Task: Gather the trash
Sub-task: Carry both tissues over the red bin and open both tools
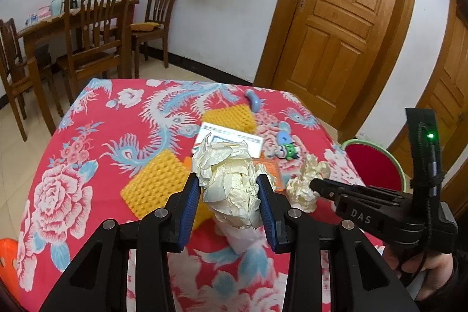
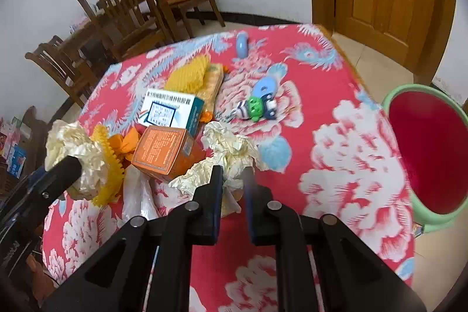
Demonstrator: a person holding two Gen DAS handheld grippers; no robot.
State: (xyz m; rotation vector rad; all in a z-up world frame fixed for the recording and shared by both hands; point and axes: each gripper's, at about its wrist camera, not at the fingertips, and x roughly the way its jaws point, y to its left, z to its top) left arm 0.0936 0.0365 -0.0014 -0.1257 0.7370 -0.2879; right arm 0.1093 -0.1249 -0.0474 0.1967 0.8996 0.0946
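Note:
A crumpled cream paper wad (image 1: 231,189) is pinched between the blue pads of my left gripper (image 1: 229,180), held just above the red flowered tablecloth (image 1: 96,142). A second cream paper wad (image 2: 228,145) lies on the cloth beside an orange box (image 2: 163,151). My right gripper (image 2: 233,174) is shut on the near edge of this wad, with paper caught between its fingers. In the left wrist view the right gripper (image 1: 316,184) reaches in from the right onto that second wad (image 1: 304,183). A bin with a green rim (image 2: 392,98) and red inside stands off the table's right side.
On the cloth lie a white and teal box (image 2: 172,110), yellow dimpled mats (image 1: 155,183), a green and blue toy (image 2: 257,104), a pale blue object (image 2: 242,45) and a clear plastic bag (image 2: 137,195). Wooden chairs (image 1: 96,28) and a door (image 1: 345,19) stand beyond.

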